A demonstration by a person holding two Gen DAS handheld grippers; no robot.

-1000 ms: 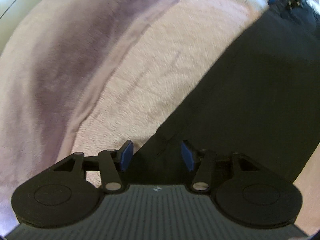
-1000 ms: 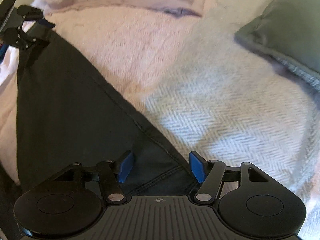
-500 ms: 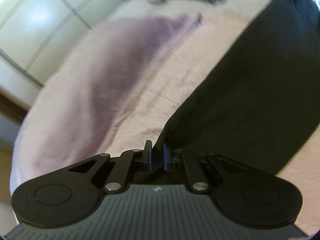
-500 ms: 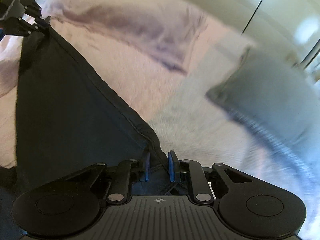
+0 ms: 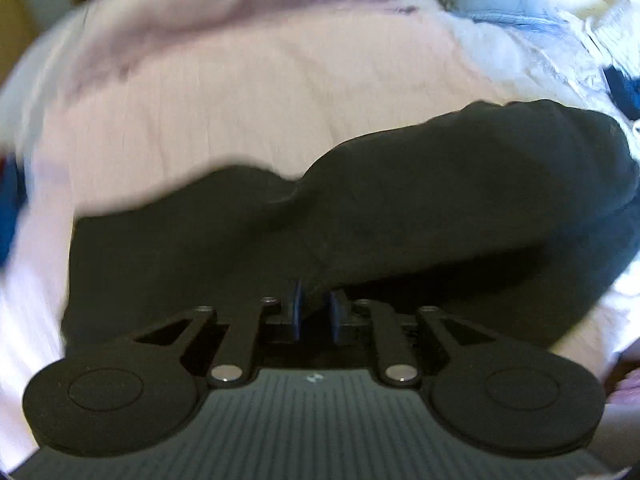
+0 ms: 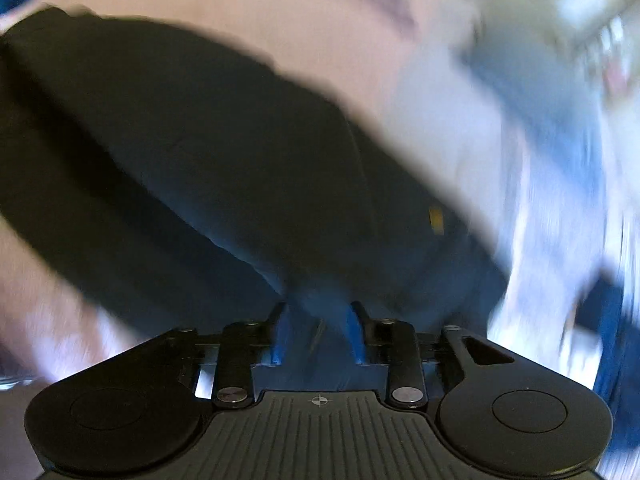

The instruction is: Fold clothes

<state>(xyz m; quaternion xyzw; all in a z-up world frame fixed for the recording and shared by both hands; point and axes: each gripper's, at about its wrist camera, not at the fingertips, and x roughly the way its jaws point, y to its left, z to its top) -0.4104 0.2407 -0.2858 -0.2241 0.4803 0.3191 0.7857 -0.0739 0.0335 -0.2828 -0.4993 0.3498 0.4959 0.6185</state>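
Observation:
A black garment (image 5: 400,200) lies doubled over on a pink bedspread (image 5: 240,100), its upper layer arching over the lower one. My left gripper (image 5: 314,312) is shut on a corner of this garment, the cloth pinched between its blue pads. The right wrist view is blurred by motion: the same black garment (image 6: 200,160) fills its left and middle, with a small yellow tag (image 6: 435,218). My right gripper (image 6: 318,332) has its blue pads closed in on a bunched fold of the cloth.
A purple cloth (image 5: 260,4) lies at the far side of the bedspread. Grey and white bedding (image 5: 500,4) sits at the back right, with something dark blue (image 5: 624,88) at the right edge. A pale blue-grey blanket (image 6: 520,140) shows blurred on the right.
Both grippers went from open to shut on the garment's corners, then lifted and carried them forward. The garment, stretched flat before, now lies doubled over itself.

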